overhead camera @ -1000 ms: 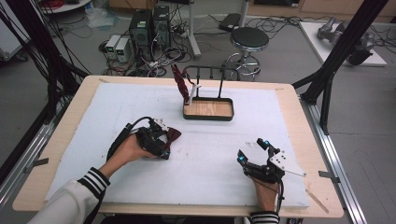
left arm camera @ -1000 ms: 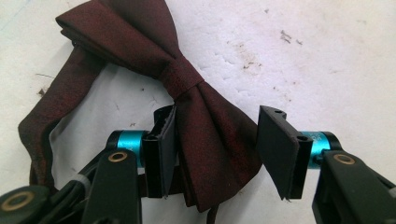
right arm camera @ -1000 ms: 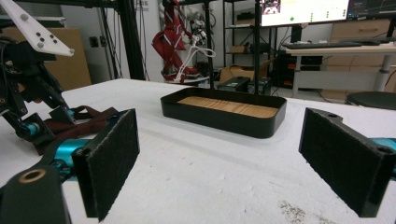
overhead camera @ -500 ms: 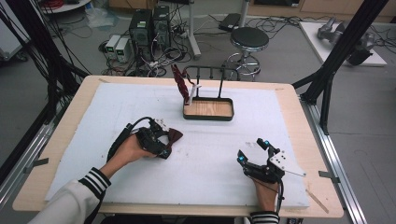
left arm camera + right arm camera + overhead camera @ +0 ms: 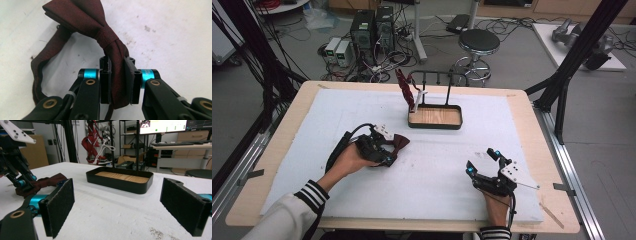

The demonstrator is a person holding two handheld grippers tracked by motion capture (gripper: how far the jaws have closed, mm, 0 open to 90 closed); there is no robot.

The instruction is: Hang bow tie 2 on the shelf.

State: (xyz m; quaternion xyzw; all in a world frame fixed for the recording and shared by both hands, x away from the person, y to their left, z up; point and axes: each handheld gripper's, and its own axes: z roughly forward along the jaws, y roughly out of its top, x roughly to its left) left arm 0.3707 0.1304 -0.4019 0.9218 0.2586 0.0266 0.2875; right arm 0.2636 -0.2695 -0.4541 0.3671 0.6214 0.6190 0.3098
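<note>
Between the jaws of the left gripper (image 5: 117, 82), closing just then: one wing of the dark red bow tie (image 5: 100, 32), pinched beside its knot, pads pressed on the cloth. Lay flat on the white mat (image 5: 437, 170), left of centre, its strap curled in a loop alongside. Held by a thin fold only, near the wing's edge; could slide out on a lift, and the trailing strap could drag or snag. Over on the near right, right gripper (image 5: 484, 162) resting on the mat, jaws wide apart, nothing between them. Farther back, a black tray with a wooden floor (image 5: 434, 117) and a black rail above it, another red tie (image 5: 403, 87) hung there from a white clip. Beyond the wooden table edge (image 5: 522, 100): grey floor, a round stool (image 5: 479, 42), computer boxes and tangled cables.
</note>
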